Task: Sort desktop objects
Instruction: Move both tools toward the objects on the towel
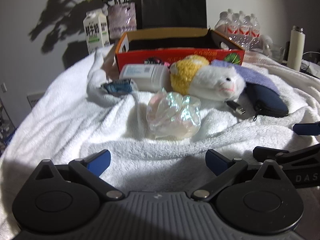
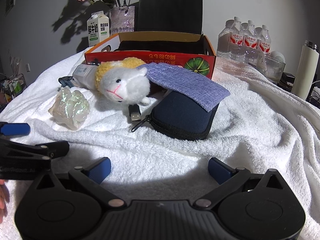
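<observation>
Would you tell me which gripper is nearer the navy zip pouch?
Right. The right gripper, open, faces the navy zip pouch just ahead; the left gripper, open, faces the iridescent wrapper, the pouch off to its right.

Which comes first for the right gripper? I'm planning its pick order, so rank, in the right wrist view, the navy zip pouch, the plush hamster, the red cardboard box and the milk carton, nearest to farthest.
1. Navy zip pouch, just ahead, slightly right.
2. Plush hamster, behind it, left.
3. Red cardboard box, further back, centre.
4. Milk carton, farthest, back left.
</observation>
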The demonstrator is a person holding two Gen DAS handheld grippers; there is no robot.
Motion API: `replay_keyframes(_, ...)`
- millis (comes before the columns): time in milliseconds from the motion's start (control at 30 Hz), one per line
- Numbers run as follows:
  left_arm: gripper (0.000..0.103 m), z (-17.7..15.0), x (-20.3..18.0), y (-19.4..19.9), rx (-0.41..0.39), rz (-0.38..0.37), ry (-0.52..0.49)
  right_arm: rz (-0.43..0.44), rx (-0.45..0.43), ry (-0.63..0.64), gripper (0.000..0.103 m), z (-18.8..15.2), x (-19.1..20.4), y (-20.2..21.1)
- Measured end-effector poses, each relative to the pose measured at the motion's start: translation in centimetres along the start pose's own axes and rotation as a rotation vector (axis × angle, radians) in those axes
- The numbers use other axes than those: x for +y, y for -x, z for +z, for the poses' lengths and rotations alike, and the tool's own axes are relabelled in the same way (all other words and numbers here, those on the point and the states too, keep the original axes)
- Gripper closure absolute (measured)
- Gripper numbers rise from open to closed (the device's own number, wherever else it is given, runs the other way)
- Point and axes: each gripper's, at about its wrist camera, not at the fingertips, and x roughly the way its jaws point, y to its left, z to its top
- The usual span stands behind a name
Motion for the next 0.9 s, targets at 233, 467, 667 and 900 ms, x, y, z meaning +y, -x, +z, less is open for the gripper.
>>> replay_keyframes(233,0.000,-0.2,1.8,1.8,0.013,-0.055,0.108,0.015,0.013,0.007,0.000,-0.4,0.0,1.0)
replay_keyframes(467,0.000,-1.7,2.4,4.4,0.018,-0.067,0.128,0.030,0.000,-0.012,0.000,-1.7,-0.2,3.0)
replay_keyframes(667,0.000,-3.0,2.3,6.8,-0.011,-0.044,0.128,0.057,-0.092,-0.018,0.000,-3.0,0.6,7.3)
replay_keyframes(900,0.000,-4.1,1.1,9.7,-0.072,-0.061,0.088,0.044,-0.266,0.045,0.000,-4.8,1.8,12.3)
